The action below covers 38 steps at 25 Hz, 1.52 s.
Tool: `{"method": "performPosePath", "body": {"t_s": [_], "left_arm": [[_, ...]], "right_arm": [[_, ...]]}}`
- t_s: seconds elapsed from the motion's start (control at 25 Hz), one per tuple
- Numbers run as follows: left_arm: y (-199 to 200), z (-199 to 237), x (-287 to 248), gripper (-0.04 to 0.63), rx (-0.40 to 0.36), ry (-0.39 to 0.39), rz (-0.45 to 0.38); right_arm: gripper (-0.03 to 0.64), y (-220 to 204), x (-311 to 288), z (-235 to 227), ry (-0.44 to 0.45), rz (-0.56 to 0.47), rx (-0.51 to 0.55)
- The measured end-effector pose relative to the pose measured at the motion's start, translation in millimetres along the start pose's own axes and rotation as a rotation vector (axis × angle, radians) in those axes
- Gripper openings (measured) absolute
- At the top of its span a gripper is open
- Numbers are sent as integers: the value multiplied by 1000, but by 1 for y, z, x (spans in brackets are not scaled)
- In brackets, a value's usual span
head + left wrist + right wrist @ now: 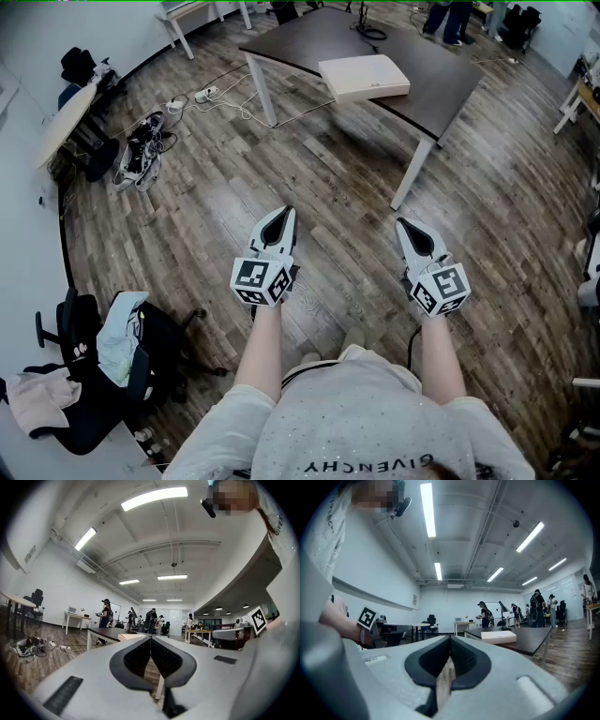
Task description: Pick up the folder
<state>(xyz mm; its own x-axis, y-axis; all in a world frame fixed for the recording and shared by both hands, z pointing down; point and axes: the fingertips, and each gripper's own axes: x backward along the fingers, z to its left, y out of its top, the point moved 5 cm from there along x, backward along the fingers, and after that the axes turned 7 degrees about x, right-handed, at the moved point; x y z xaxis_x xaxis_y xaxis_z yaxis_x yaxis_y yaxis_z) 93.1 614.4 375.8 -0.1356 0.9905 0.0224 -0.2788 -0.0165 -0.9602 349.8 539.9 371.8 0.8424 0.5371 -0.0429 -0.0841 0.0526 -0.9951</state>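
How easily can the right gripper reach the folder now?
Probably not yet: the right gripper is shut and well short of the folder on the table. Only floor lies between; nothing blocks it.

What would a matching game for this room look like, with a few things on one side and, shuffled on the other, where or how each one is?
Things:
1. folder
2. left gripper
3. office chair
4. power strip

Place or state:
A. lying on the wooden floor among cables, left of the table
B. draped with clothes, at the lower left of the head view
C. lying flat on the dark table
D. jaws together, nothing between them, held out over the floor

Pairs: 1-C, 2-D, 3-B, 4-A
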Motion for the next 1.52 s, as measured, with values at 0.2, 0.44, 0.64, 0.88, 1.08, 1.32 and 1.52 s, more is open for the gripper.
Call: {"method": "performPosePath", "body": {"t_s": [0.2, 0.44, 0.64, 0.88, 1.08, 1.32, 1.52], "left_arm": [[-11, -2, -38, 0, -5, 22, -15], [-20, -12, -63, 0, -7, 41, -17], [-28, -11, -79, 0, -11, 42, -6], [-34, 8, -106, 0, -13, 61, 9], [-41, 53, -151, 0, 26, 84, 19], [-27, 110, -229, 0, 34, 52, 32], [-19, 152, -284, 0, 37, 21, 43]], "right_arm": [[-2, -13, -15, -35, 13, -1, 13], [-2, -25, -22, -61, 43, -1, 2], [0, -33, -32, -72, 33, -14, -28], [0, -44, -62, -100, 30, -33, -95], [32, -55, -113, -127, 31, -26, -132], [70, -54, -190, -172, 8, -54, -197], [89, -60, -250, -196, -10, -37, -222]]}}
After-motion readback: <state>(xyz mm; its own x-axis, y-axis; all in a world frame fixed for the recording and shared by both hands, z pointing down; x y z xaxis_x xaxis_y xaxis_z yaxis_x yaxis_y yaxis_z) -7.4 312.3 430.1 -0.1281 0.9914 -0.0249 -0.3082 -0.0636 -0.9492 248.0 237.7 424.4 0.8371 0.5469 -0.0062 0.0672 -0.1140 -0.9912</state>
